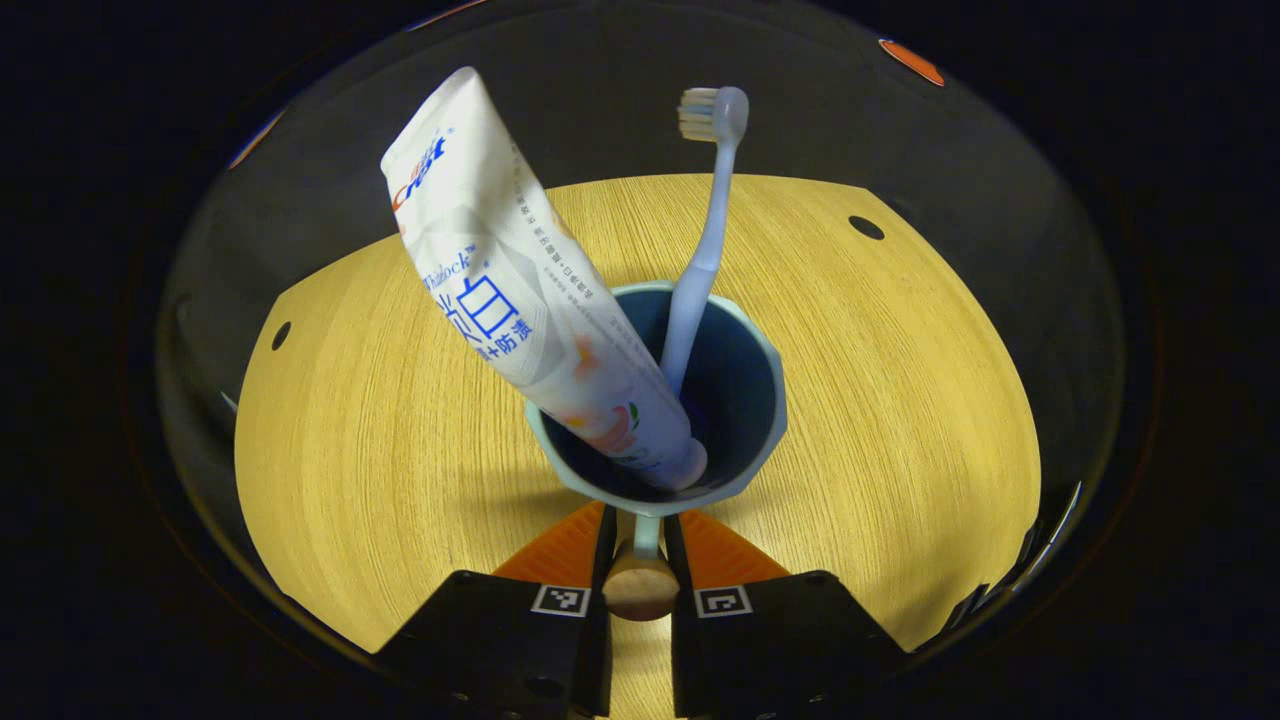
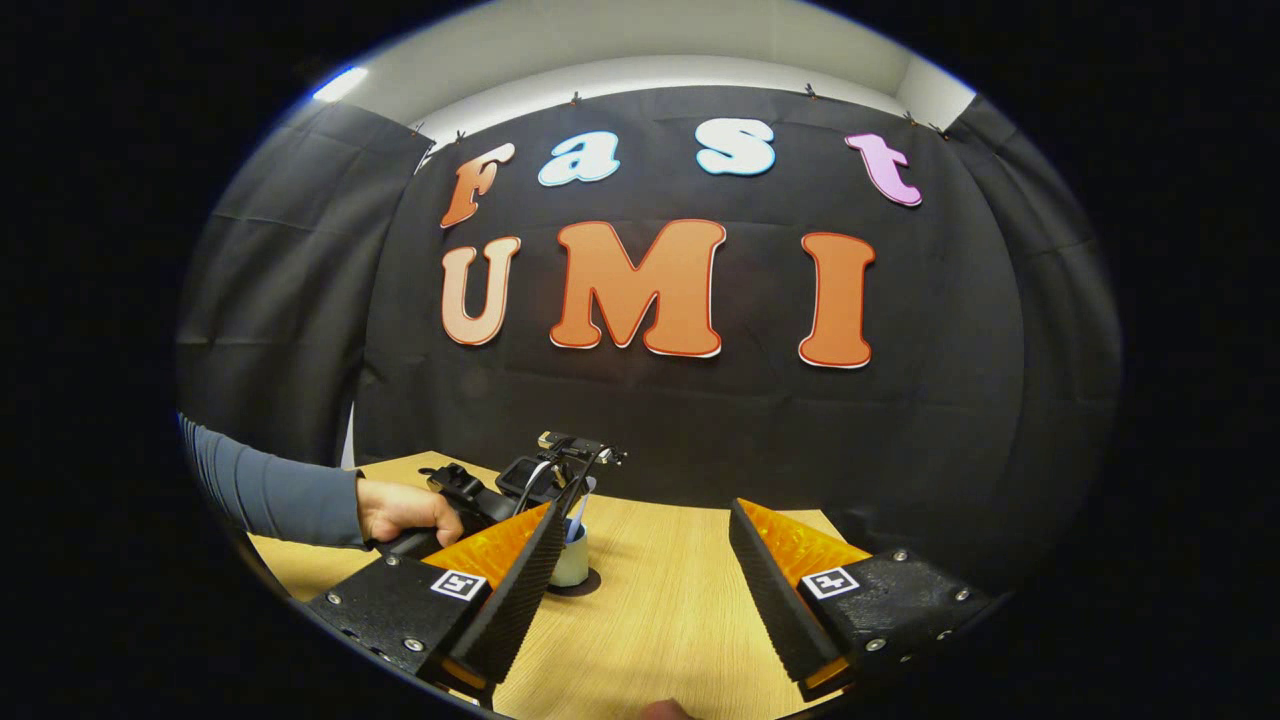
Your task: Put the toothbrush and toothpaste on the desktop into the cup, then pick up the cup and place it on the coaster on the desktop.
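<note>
Desktop (image 1: pixel 400 480): cup (image 1: pixel 745 400) handle between left tool (image 1: pixel 640 560) fingers.

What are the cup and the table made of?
The cup looks like glazed ceramic or hard plastic: smooth, pale blue, faceted rim. The table looks like light wood or a wood-look laminate, with fine straight grain lines and a matte surface.

Toothpaste (image 1: pixel 520 290) and toothbrush (image 1: pixel 703 240) lean in blue cup (image 1: pixel 745 400).
</note>
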Tool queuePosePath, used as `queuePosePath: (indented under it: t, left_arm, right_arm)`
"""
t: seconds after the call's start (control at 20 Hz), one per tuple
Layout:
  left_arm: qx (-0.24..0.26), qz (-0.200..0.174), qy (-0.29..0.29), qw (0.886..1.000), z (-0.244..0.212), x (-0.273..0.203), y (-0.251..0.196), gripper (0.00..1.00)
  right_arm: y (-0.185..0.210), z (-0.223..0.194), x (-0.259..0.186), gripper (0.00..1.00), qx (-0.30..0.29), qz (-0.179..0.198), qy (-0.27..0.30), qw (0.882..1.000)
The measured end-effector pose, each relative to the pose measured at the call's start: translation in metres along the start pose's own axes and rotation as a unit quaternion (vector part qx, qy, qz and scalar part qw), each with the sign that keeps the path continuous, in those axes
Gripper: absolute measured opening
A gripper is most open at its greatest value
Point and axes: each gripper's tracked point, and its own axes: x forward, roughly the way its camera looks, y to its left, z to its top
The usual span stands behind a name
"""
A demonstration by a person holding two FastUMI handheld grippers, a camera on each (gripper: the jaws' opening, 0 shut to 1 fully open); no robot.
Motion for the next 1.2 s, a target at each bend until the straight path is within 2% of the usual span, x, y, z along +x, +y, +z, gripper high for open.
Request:
queuePosePath:
  t: [0.2, 0.3, 0.4, 0.45, 0.5, 0.6, 0.7, 0.75, 0.8, 1.0, 1.1, 1.2]
  left_arm:
    - [0.017, -0.008, 0.011, 1.000, -0.004, -0.006, 0.001, 0.25]
    - [0.029, -0.005, -0.013, 0.999, 0.005, -0.009, 0.004, 0.30]
    - [0.041, -0.025, -0.038, 0.998, 0.010, -0.019, -0.001, 0.40]
    - [0.049, -0.026, -0.053, 0.997, 0.012, -0.029, -0.002, 0.41]
    - [0.058, -0.026, -0.069, 0.996, 0.014, -0.040, -0.004, 0.52]
    - [0.066, -0.028, -0.103, 0.992, 0.014, -0.060, -0.003, 0.83]
    - [0.063, -0.029, -0.140, 0.988, 0.015, -0.082, 0.002, 0.96]
    - [0.060, -0.024, -0.164, 0.984, 0.017, -0.094, 0.006, 0.96]
    - [0.061, -0.014, -0.190, 0.980, 0.020, -0.108, 0.015, 1.00]
    - [0.045, 0.027, -0.282, 0.958, 0.023, -0.157, 0.056, 0.99]
    - [0.034, 0.045, -0.324, 0.944, 0.021, -0.177, 0.078, 0.99]
    - [0.038, 0.061, -0.373, 0.925, 0.021, -0.196, 0.095, 0.98]
  right_arm:
    - [-0.005, -0.016, 0.004, 0.99, 0.002, -0.008, 0.026, 1.000]
    - [-0.004, -0.017, 0.008, 0.99, 0.008, -0.013, 0.029, 0.999]
    - [-0.001, -0.017, 0.011, 0.99, 0.018, -0.016, 0.030, 0.999]
    - [0.001, -0.016, 0.013, 0.99, 0.018, -0.016, 0.029, 0.999]
    - [-0.001, -0.014, 0.014, 0.99, 0.016, -0.024, 0.026, 0.999]
    - [0.001, -0.011, 0.017, 0.99, 0.013, -0.030, 0.024, 0.999]
    - [0.008, -0.009, 0.020, 0.99, 0.007, -0.031, 0.025, 0.999]
    - [0.012, -0.008, 0.021, 0.99, 0.002, -0.033, 0.025, 0.999]
    - [0.017, -0.005, 0.023, 0.99, -0.003, -0.034, 0.021, 0.999]
    - [0.050, 0.013, 0.032, 0.99, -0.002, -0.022, -0.006, 1.000]
    - [0.066, 0.021, 0.038, 0.96, 0.004, -0.015, -0.023, 1.000]
    - [0.082, 0.029, 0.042, 0.99, 0.008, -0.007, -0.043, 0.999]
